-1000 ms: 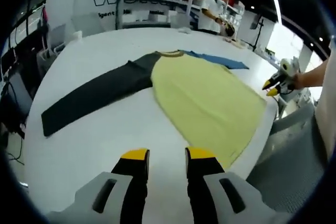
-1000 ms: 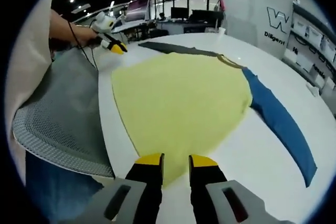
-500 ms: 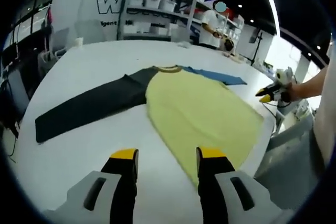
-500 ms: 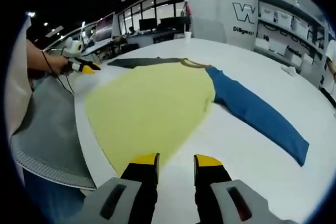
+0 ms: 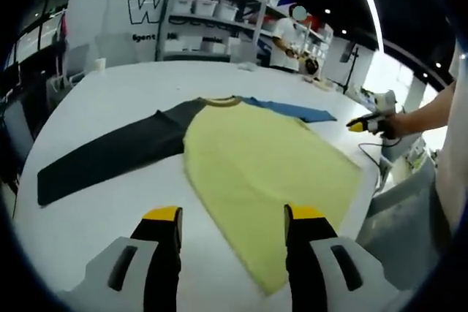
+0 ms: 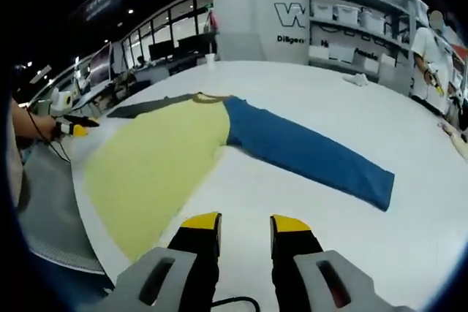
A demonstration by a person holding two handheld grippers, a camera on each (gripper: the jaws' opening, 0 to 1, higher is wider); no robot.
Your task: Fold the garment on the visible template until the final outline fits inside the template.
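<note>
A long-sleeved garment lies flat on the white table. Its body is yellow, one sleeve is dark grey and the other blue. My left gripper is open wide just above the yellow hem, with nothing between its jaws. In the right gripper view the blue sleeve stretches out to the right of the yellow body, and the dark sleeve runs off behind. My right gripper hovers open over bare table near the hem corner. Each gripper shows small in the other's view, the right gripper and the left gripper.
A grey mesh chair stands at the table's near edge beside the person holding the grippers. Shelves with white bins line the back wall, and another person stands by them. Desks with monitors lie beyond the table.
My left gripper's jaws have spread wider and its view has come closer over the yellow hem. The right gripper's view has swung right, onto the blue sleeve. The garment itself lies unchanged.
</note>
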